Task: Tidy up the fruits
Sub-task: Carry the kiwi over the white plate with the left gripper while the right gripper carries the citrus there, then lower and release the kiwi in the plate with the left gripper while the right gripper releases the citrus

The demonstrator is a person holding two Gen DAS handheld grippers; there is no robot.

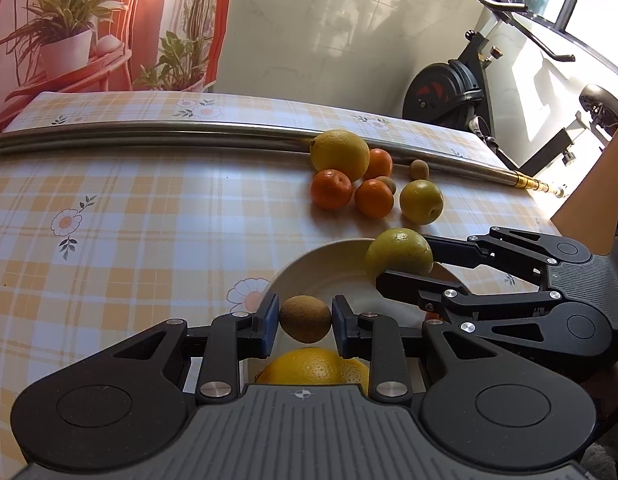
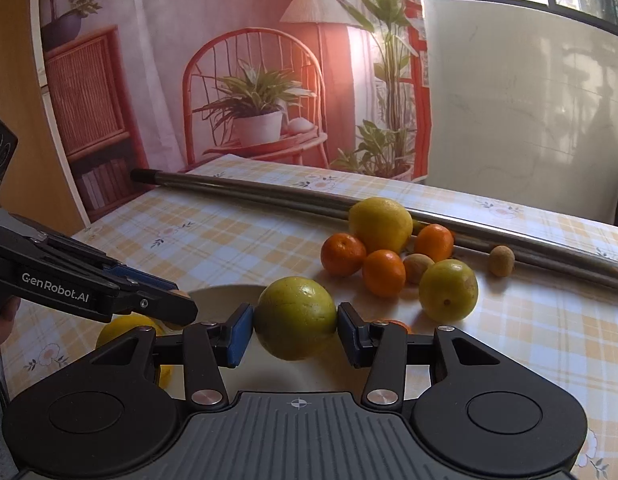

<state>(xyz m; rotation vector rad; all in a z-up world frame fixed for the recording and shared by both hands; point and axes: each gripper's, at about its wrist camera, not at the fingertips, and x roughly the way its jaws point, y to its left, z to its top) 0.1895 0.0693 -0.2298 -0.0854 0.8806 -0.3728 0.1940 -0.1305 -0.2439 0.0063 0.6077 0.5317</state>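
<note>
The white bowl (image 1: 309,264) sits near on the checked tablecloth (image 1: 109,220); lower each fruit onto a bare patch beside the orange (image 1: 313,368) before letting go. The right gripper (image 2: 295,326) clasps a green-yellow citrus (image 2: 295,318), the left gripper (image 1: 305,320) a kiwi (image 1: 305,319), both above the bowl. The grippers hide most of its inside.

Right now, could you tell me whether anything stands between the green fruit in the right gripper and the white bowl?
Nothing visible blocks it. The right gripper holds the green fruit over the white bowl. The left gripper, holding a kiwi, shares that space, and a yellow fruit already lies inside.
</note>
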